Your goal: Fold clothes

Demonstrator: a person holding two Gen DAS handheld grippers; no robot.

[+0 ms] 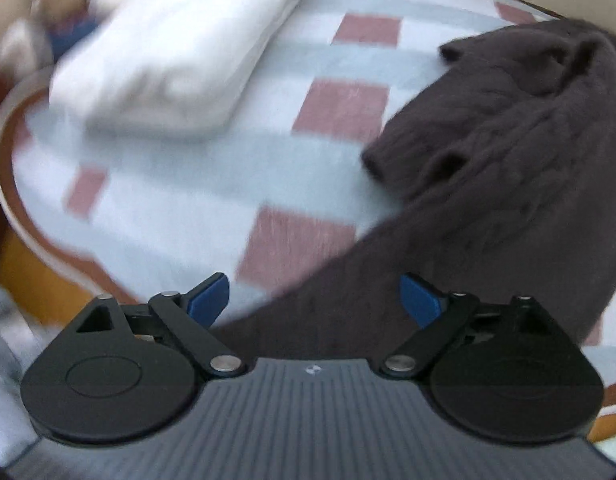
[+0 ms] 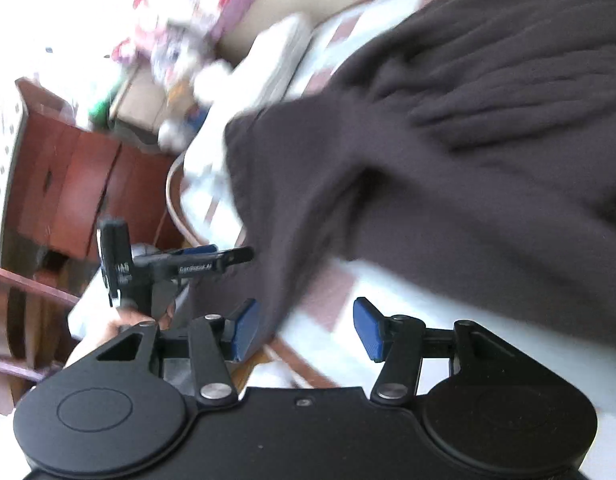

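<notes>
We see one dark sweater (image 1: 503, 168) lying crumpled on the bed (image 1: 196, 200), over its checked cover of pale blue and dull red squares. One white pillow (image 1: 176, 52) lies near the head of the bed, well apart from the sweater. Left tool (image 1: 315, 300): both blue fingers spread wide, nothing between them, hovering just above the sweater's near edge. Right tool (image 2: 306, 330): also wide, holding nothing, with the sweater's hem just beyond its fingers. From the right wrist we also note one red-brown cabinet (image 2: 72, 184) beside the bed (frames blurred, clutter there unreadable).
</notes>
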